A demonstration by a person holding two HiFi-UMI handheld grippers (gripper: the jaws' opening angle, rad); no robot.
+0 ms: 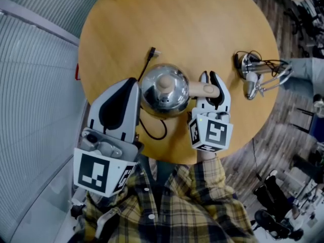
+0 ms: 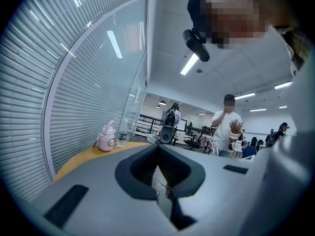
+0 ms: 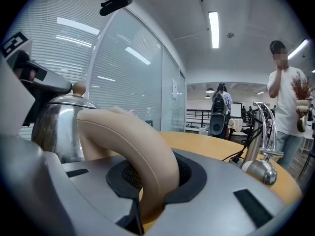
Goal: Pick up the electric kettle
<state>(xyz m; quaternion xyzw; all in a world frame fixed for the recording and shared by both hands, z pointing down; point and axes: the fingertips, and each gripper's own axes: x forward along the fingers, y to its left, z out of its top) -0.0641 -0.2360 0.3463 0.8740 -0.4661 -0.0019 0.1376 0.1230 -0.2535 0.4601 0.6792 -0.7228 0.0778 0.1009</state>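
Observation:
A shiny steel electric kettle (image 1: 163,90) with a round knob on its lid stands on the round wooden table (image 1: 202,24), near the table's front edge. Its beige handle (image 1: 202,89) sticks out to the right. My right gripper (image 1: 210,77) is shut on that handle. In the right gripper view the handle (image 3: 133,141) arches up out of the jaws, with the kettle body (image 3: 56,127) at the left. My left gripper (image 1: 130,83) sits just left of the kettle with its jaws together and nothing held. In the left gripper view the left gripper (image 2: 160,173) shows only a sliver of steel past its closed jaws.
A black power cord (image 1: 152,130) loops from under the kettle, its plug (image 1: 152,52) lying behind. A metal fixture with black cables (image 1: 255,72) lies at the table's right. A pink cup (image 2: 105,140) and a water bottle (image 2: 122,134) stand at the far rim. People stand in the background.

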